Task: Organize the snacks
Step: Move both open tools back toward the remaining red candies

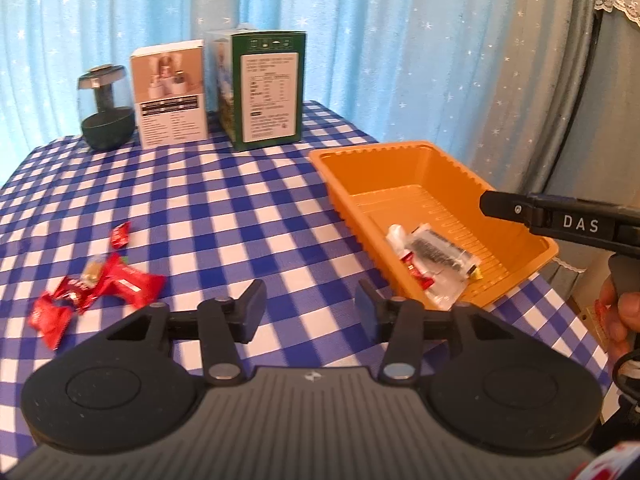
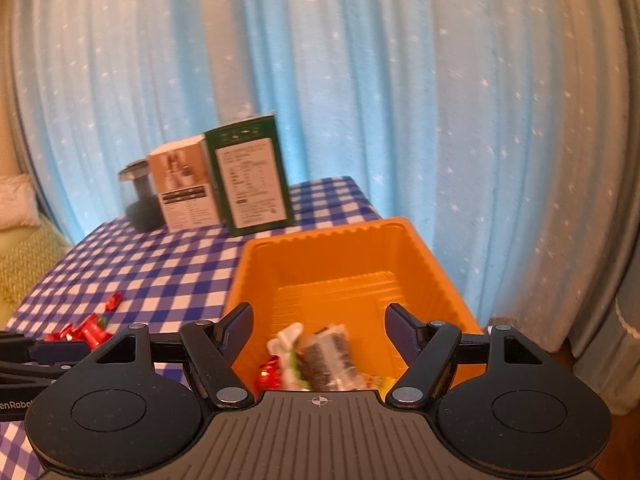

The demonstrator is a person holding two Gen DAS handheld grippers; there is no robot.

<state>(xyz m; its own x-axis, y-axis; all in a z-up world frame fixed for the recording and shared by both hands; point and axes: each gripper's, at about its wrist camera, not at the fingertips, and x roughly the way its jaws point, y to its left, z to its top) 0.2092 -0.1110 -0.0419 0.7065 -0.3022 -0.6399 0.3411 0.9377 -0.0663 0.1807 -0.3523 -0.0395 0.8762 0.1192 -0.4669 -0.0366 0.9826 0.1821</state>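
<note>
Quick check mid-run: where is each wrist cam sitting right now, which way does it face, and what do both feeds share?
Left wrist: above the checked table's near edge, facing the curtain; open left gripper, red snack packets, the right gripper and the person's hand at right.
Right wrist: over the orange tray, facing the curtain; open right gripper above wrapped snacks.
Shared: tray, red packets, green box, beige box.

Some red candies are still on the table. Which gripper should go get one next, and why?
Probably the left gripper: it is open, empty and nearest the red candies on the tablecloth. The right gripper, also open, hovers over the orange tray, which already holds some snacks.
</note>
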